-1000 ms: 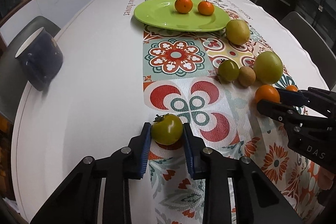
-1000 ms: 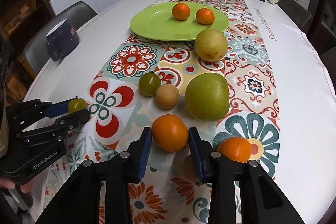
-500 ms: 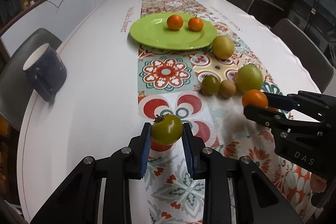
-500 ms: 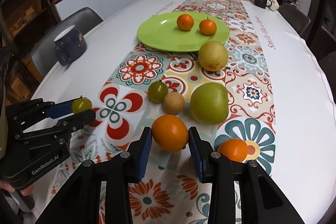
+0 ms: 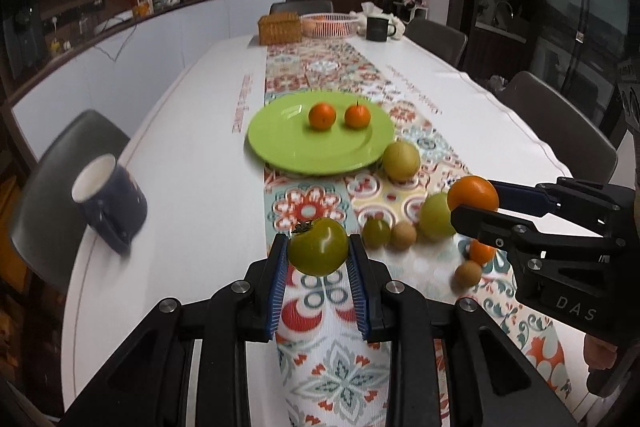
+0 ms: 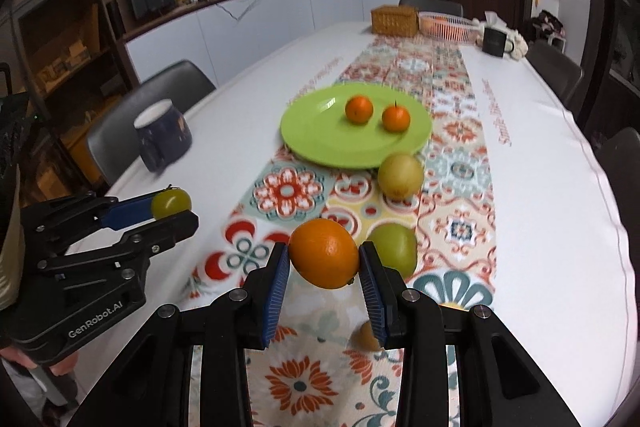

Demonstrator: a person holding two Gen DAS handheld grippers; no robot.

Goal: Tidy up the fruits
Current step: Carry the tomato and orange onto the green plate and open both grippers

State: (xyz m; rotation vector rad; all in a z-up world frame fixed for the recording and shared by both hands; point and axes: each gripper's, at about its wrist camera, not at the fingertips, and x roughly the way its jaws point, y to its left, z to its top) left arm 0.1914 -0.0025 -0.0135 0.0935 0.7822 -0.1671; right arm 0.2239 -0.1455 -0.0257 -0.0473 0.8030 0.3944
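On green plate (image 5: 320, 147): two small oranges (image 5: 322, 115), nothing else. My left gripper (image 5: 318, 259) clamps green tomato (image 5: 318, 246), held above runner; right gripper (image 6: 325, 267) clamps big orange (image 6: 324, 253), also lifted. Left view only: small green fruit (image 5: 376, 232), brown fruit (image 5: 403, 235) on runner. Pink basket (image 6: 447, 25) far end, contents unclear.
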